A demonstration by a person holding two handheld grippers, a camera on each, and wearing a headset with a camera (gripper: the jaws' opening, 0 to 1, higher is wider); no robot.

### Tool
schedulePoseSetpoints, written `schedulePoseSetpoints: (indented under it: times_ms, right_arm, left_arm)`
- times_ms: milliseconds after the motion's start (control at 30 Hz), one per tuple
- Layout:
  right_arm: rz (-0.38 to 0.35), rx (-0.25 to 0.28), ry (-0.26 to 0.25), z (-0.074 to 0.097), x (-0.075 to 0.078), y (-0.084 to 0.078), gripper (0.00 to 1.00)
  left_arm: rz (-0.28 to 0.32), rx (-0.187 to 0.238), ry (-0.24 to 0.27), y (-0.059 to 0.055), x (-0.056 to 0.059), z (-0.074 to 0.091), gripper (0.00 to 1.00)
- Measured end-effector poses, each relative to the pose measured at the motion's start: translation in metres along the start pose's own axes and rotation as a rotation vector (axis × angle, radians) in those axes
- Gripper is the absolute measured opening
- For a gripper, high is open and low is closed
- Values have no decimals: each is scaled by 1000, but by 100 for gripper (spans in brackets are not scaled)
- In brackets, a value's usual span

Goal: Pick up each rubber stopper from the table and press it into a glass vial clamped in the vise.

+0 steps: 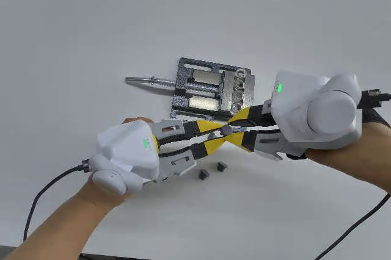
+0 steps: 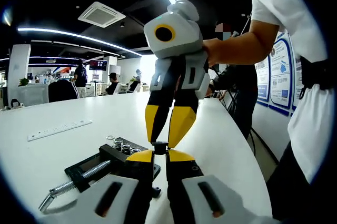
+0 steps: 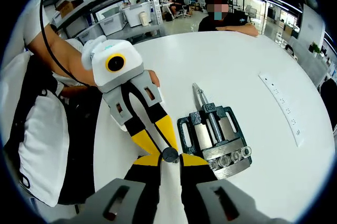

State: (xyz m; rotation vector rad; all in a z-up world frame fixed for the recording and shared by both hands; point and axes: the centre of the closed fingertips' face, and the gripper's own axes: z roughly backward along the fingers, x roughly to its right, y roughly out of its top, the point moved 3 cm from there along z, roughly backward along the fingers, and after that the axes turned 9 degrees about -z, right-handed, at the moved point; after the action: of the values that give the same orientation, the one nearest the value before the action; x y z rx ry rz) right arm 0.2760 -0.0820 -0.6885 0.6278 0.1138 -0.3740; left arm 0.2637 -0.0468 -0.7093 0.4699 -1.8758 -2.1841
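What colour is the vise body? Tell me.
The vise is dark grey, near black; right gripper view shows it best.

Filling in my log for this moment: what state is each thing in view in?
left gripper: fingers closed on the held stopper
right gripper: fingers closed on the same stopper
held stopper: pinched between both grippers, off the table
loose stoppers: two, lying on the table
vise: shut on the vials
vials: clamped, unstoppered
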Motion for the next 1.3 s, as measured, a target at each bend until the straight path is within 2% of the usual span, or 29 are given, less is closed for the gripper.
schedulePoseSetpoints:
  times_ms: [133, 533, 1000, 1200, 1300]
  right_arm:
    - [12, -4, 13, 4, 0, 2, 14]
    - [147, -53, 58, 14, -6, 4, 12]
    - [299, -129, 113, 25, -14, 6, 12]
    - [332, -154, 143, 29, -16, 6, 12]
    - [343, -151, 155, 32, -17, 7, 12]
  left_arm:
    - [27, 37, -3, 3, 0, -1, 3]
    - [61, 99, -47, 11, 4, -5, 3]
    - [52, 132, -90, 21, 9, -8, 3]
    - [35, 147, -107, 25, 12, -8, 3]
    - [33, 154, -110, 28, 13, -8, 3]
